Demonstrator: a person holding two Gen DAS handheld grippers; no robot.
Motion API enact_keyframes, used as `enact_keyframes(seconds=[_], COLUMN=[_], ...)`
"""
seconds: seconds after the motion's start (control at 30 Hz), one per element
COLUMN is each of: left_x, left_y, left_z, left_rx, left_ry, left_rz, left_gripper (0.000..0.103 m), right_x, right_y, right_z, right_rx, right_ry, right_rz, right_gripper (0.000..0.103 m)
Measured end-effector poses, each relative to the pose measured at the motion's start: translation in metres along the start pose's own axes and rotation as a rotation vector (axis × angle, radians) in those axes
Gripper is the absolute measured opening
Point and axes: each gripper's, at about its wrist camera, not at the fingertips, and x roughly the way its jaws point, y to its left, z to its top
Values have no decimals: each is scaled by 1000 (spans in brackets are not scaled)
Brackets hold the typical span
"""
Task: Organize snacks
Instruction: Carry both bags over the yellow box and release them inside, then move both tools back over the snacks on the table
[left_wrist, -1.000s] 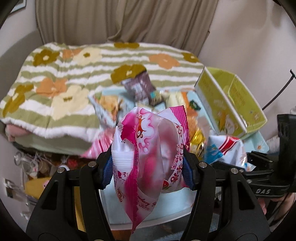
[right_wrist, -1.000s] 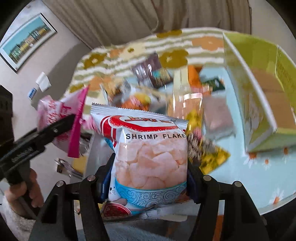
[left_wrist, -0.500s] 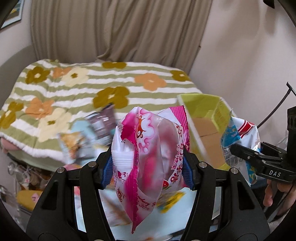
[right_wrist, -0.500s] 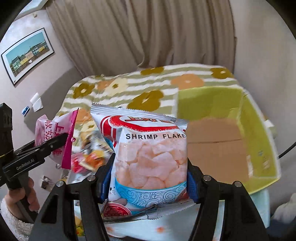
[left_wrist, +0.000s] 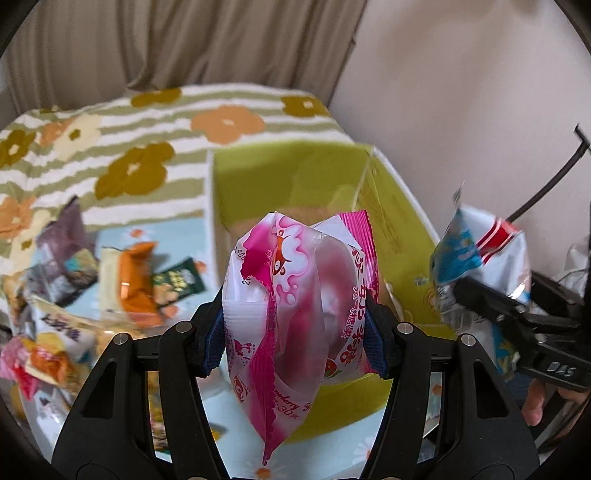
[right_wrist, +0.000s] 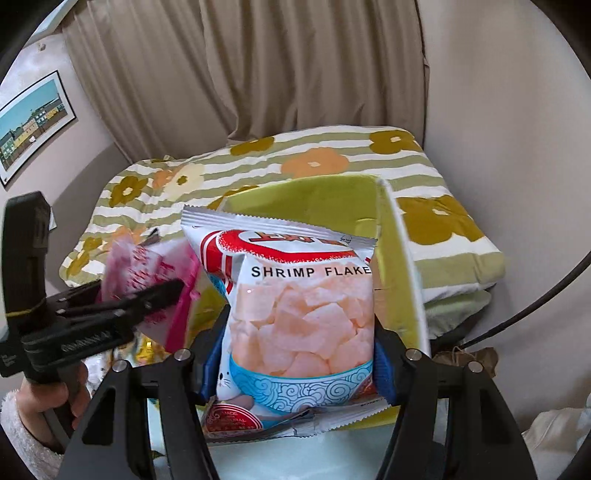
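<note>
left gripper (left_wrist: 297, 328) fingers gripping pink strawberry pack (left_wrist: 295, 295) | right gripper (right_wrist: 299, 365) fingers gripping shrimp flakes bag (right_wrist: 295, 310) | green box (left_wrist: 295, 177) lying just beyond both fingertips: releasing well inside its walls

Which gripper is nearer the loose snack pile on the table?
Left. The left gripper hangs just right of the snack pile; the right gripper is farther right, beyond the green box.

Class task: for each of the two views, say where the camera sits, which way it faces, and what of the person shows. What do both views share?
Left wrist: on the left gripper, facing down along its fingers at the pink snack bag; fingertips at right.
Right wrist: on the right gripper, facing the shrimp flakes bag; a hand at left.
Shared: green box, floral blanket, both bags.
</note>
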Motion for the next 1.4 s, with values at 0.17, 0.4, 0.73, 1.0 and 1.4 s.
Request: enact_keyframes(seconds=[0.17, 0.4, 0.73, 1.0, 1.4], left_x=[35, 41, 3, -11, -52], left_y=[-5, -1, 26, 37, 26], left_z=[0, -2, -15, -29, -43], left_rx=[26, 26, -7, -29, -47], left_ry=[79, 103, 50, 42, -57], left_rz=[-1, -22, 50, 101, 135], left_gripper=[57, 64, 86, 86, 86], right_x=[9, 12, 37, 60, 8], right_y=[-16, -30, -17, -15, -6], right_z=[-3, 0, 3, -5, -8], right_rx=[28, 41, -6, 3, -40], right_ry=[12, 23, 82, 90, -7], right_rz=[-4, -6, -33, -25, 27], right_gripper=[61, 61, 61, 103, 103])
